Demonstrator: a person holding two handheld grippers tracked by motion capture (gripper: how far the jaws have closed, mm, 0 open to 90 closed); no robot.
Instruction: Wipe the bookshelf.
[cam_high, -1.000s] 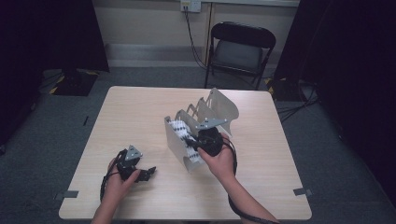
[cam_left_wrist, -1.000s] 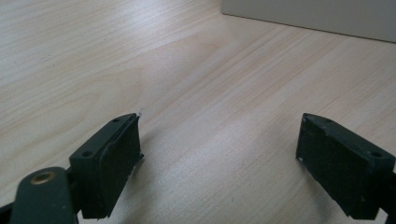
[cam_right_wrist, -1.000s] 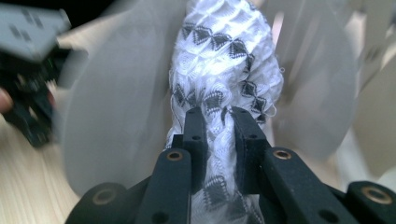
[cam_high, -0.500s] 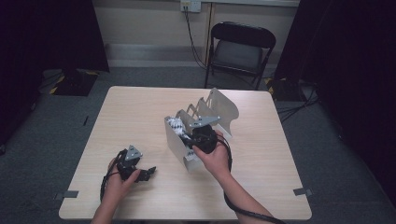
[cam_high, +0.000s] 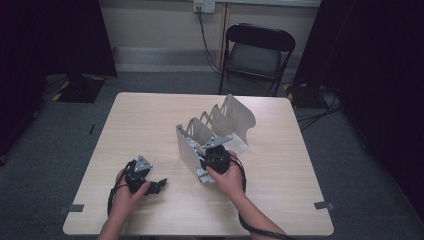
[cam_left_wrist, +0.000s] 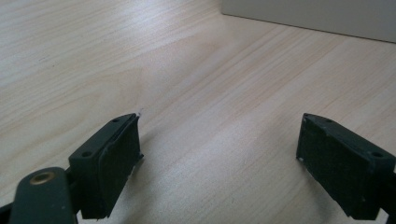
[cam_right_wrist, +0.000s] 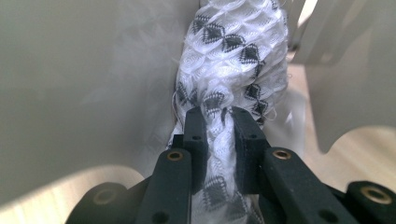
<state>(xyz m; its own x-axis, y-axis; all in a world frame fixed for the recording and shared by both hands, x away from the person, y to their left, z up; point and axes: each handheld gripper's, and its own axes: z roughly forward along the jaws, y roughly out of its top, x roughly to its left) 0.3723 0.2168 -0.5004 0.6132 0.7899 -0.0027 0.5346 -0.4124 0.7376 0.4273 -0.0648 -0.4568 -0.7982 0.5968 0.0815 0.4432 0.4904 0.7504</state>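
Observation:
A white rack (cam_high: 235, 117) with several upright dividers stands mid-table. A white cloth with black diamond marks (cam_right_wrist: 229, 60) is bunched in the rack's front slot (cam_high: 197, 152), between two white plates. My right gripper (cam_right_wrist: 219, 123) is shut on that cloth, its jaws pinching a fold; in the high view it (cam_high: 216, 159) sits at the rack's near end. My left gripper (cam_high: 150, 184) rests low on the table at the front left, well apart from the rack. In the left gripper view it (cam_left_wrist: 219, 149) is open, with bare wood between its jaws.
The wooden table (cam_high: 150, 125) has free room on its left and far side. A black folding chair (cam_high: 257, 52) stands behind the table's far edge. The rack's white wall (cam_left_wrist: 317, 16) shows at the top of the left gripper view.
My right gripper has slid a little toward the rack's front slot with the cloth. The left gripper has stayed in place.

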